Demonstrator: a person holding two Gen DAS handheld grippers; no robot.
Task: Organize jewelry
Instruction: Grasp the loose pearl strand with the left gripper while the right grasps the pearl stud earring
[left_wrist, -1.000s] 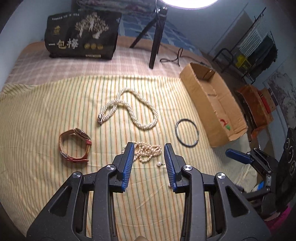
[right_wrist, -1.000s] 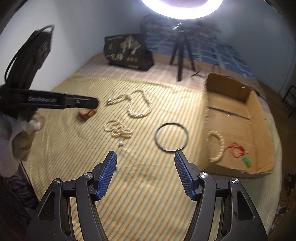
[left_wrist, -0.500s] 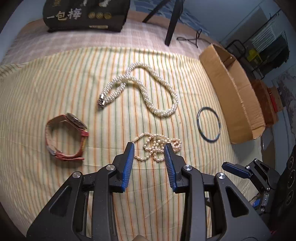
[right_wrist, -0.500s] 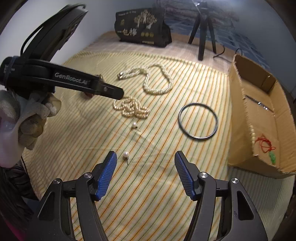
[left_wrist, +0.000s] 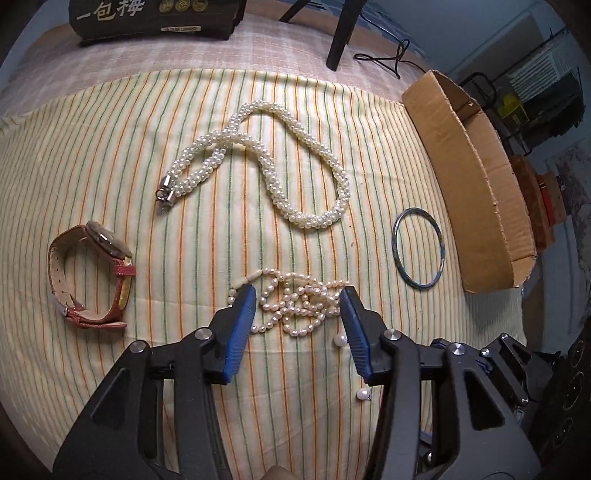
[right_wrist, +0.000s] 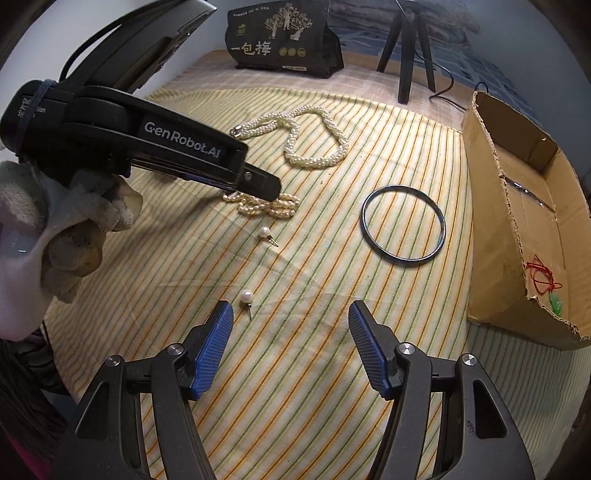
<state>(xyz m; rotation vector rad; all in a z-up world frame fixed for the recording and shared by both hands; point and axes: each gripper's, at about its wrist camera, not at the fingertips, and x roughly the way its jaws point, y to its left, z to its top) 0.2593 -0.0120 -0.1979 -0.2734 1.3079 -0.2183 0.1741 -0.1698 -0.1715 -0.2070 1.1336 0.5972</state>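
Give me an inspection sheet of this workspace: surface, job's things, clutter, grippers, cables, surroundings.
Surface: striped cloth spread over a checked cover.
Job's things: twisted pearl necklace, tangled pearl strand, red-strap watch, dark bangle and two pearl studs lie loose; cardboard box holds a red cord with a green charm.
Clutter: black printed bag.
Grippers: left gripper jaws opening, straddling the tangled strand, pads not pressing; right gripper open, empty, above the cloth.
Cables: black cable by the tripod.
Surroundings: gloved hand; wire rack.
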